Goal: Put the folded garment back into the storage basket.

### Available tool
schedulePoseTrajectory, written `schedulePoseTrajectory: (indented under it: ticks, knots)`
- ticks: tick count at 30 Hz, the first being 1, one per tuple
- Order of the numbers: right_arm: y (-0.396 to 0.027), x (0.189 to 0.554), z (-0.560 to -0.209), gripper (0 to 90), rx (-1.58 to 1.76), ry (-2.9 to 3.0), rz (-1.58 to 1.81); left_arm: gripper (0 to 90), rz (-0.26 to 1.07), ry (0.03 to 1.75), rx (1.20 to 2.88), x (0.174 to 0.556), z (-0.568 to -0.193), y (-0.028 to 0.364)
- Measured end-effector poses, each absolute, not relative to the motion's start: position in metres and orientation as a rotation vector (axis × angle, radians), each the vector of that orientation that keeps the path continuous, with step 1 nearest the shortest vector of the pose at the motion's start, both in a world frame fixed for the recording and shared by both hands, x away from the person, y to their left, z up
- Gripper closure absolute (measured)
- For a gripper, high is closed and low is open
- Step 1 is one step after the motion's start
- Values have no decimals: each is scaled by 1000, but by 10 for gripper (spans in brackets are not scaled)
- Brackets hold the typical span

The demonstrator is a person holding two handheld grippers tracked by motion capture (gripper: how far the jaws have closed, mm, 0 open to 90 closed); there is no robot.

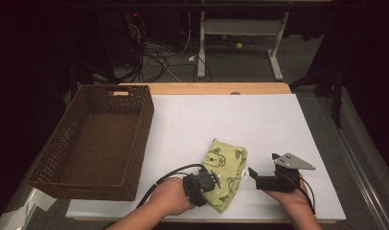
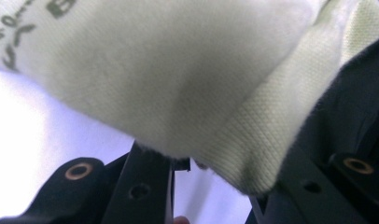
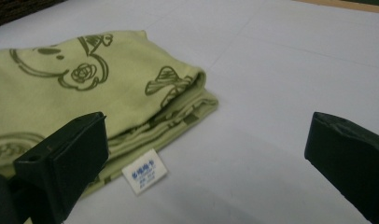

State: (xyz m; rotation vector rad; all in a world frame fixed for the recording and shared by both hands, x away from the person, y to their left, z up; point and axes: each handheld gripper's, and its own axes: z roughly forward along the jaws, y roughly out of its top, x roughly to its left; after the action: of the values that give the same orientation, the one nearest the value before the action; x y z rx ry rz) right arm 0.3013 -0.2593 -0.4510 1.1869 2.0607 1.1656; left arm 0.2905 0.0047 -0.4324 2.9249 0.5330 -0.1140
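A folded light-green cloth (image 1: 226, 170) printed with darker green cartoon figures lies on the white table top (image 1: 240, 120) near the front edge. My left gripper (image 1: 211, 183) is shut on the cloth's near left corner; in the left gripper view the cloth (image 2: 178, 70) bulges between the black jaws of the left gripper (image 2: 225, 172). My right gripper (image 1: 262, 166) stands open just right of the cloth, apart from it. In the right gripper view the right gripper (image 3: 206, 144) has wide-spread jaws, with the cloth (image 3: 85, 93) and its small white label (image 3: 144, 176) at the left.
A dark brown wicker basket (image 1: 141, 139) stands on the table's left side with nothing visible inside. Beyond the table's far wooden edge (image 1: 207, 88) are cables and white desk legs on the floor.
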Motion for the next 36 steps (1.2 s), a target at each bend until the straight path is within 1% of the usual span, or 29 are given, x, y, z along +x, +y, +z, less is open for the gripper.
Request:
schedulePoseTrajectory:
  ticks: [4,8,9,12,18,20,21,22,25,27,28,32,33,36]
  knots:
    - [-245,320,-449,77,1205,2091,1147,741,-119,529,2923,291,-432,5]
    - [-233,337,-446,267,1217,2101,1174,741,-104,496,2937,291,-432,5]
    - [-231,341,-446,336,1221,2108,1174,741,-104,493,2940,291,-432,5]
    - [-226,351,-447,465,1246,2111,1166,740,-100,485,2943,290,-432,5]
    - [-223,366,-461,607,1337,2151,1125,740,-91,487,2924,289,-433,6]
    - [-223,367,-463,775,1346,2164,1117,740,-93,479,2928,289,-433,6]
    - [-224,367,-463,829,1328,2167,1111,740,-96,485,2922,289,-433,6]
    - [-224,366,-461,849,1326,2157,1116,740,-94,467,2936,290,-433,7]
    - [-228,364,-455,857,1311,2136,1126,739,-102,462,2932,291,-433,7]
    - [-231,364,-453,853,1330,2131,1127,740,-110,492,2908,290,-434,7]
    - [-232,364,-454,853,1337,2139,1107,740,-104,458,2935,292,-433,7]
    - [-230,364,-465,838,1364,2163,1048,739,-91,485,2912,289,-434,7]
    - [-230,364,-466,817,1360,2162,1046,739,-89,485,2911,288,-434,7]
    - [-232,363,-461,669,1354,2146,1063,739,-82,455,2937,290,-433,7]
